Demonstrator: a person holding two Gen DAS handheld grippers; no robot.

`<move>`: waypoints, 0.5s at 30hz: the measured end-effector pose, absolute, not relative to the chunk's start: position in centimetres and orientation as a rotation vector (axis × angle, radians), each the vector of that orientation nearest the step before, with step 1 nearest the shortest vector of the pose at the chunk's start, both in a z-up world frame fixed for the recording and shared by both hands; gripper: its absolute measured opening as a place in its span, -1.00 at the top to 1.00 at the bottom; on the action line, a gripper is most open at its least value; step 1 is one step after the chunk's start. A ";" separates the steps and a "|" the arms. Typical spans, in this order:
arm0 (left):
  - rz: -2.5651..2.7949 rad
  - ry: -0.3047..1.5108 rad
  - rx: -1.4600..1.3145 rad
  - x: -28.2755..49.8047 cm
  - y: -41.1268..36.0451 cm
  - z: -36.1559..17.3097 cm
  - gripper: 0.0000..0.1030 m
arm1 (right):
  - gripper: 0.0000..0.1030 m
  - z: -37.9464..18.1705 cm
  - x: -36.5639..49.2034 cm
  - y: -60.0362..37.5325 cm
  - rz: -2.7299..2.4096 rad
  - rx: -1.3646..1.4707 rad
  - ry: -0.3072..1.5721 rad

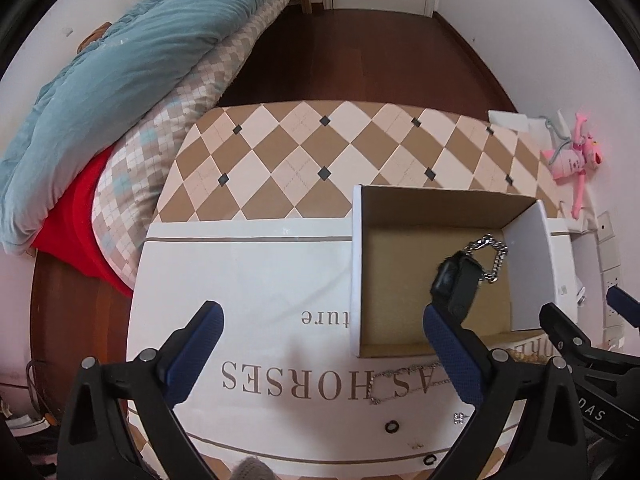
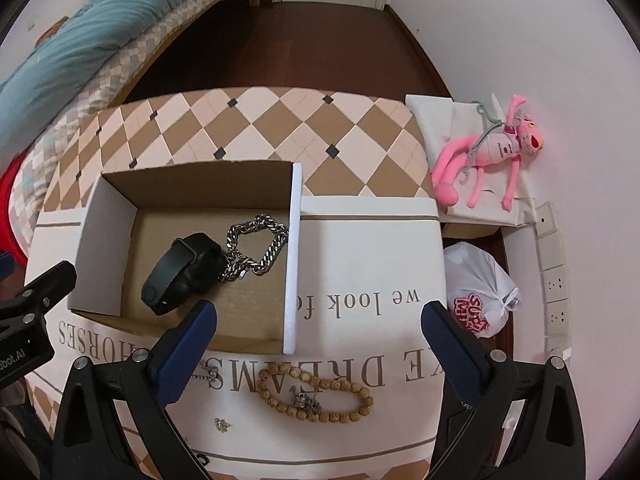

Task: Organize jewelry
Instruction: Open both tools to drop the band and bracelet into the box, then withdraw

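Observation:
An open cardboard box with white outer walls stands on a white lettered cloth. Inside lie a black fitness band and a chunky silver chain bracelet; both also show in the left wrist view, the band and the chain. My right gripper is open and empty above the box's near edge. A wooden bead bracelet with a small metal charm lies on the cloth below it. My left gripper is open and empty, left of the box. A thin chain and small rings lie on the cloth.
The cloth covers a diamond-patterned table. A pink plush toy lies on a white bag at the right. A white plastic bag sits beside the table. A bed with a teal duvet is at the left.

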State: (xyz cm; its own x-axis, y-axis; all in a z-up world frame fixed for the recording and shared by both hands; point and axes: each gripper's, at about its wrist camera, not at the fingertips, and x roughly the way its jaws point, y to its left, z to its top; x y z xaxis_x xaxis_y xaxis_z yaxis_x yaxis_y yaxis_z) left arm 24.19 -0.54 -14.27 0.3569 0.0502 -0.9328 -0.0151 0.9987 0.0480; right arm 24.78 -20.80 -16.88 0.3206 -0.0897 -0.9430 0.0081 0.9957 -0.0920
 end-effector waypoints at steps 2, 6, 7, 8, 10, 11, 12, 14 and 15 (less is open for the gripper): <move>0.041 1.182 0.041 23.5 -0.7 -13.4 -0.98 | -1.00 -16.0 24.3 -20.7 -0.080 -0.085 1.218; 0.038 1.142 0.040 22.1 -0.8 -11.6 -0.98 | -1.00 -13.5 22.8 -20.5 -0.094 -0.094 1.148; 0.036 1.132 0.036 21.8 -0.8 -11.2 -0.98 | -1.00 -12.9 22.4 -20.5 -0.096 -0.094 1.134; 0.035 1.122 0.034 21.4 -0.8 -10.7 -0.98 | -1.00 -12.4 22.1 -20.5 -0.098 -0.094 1.125; 0.030 1.100 0.028 20.6 -0.8 -9.6 -0.98 | -1.00 -11.0 21.2 -20.4 -0.096 -0.091 1.096; 0.030 1.090 0.028 20.3 -0.7 -9.1 -0.98 | -1.00 -10.5 20.9 -20.4 -0.098 -0.092 1.086; 0.026 1.080 0.025 19.9 -0.7 -8.6 -0.98 | -1.00 -9.7 20.4 -20.4 -0.099 -0.096 1.071; 0.023 1.063 0.020 19.1 -0.7 -7.7 -0.98 | -1.00 -8.6 19.6 -20.4 -0.096 -0.087 1.051; 0.020 1.056 0.018 18.7 -0.8 -7.3 -0.98 | -1.00 -8.0 19.3 -20.4 -0.096 -0.088 1.041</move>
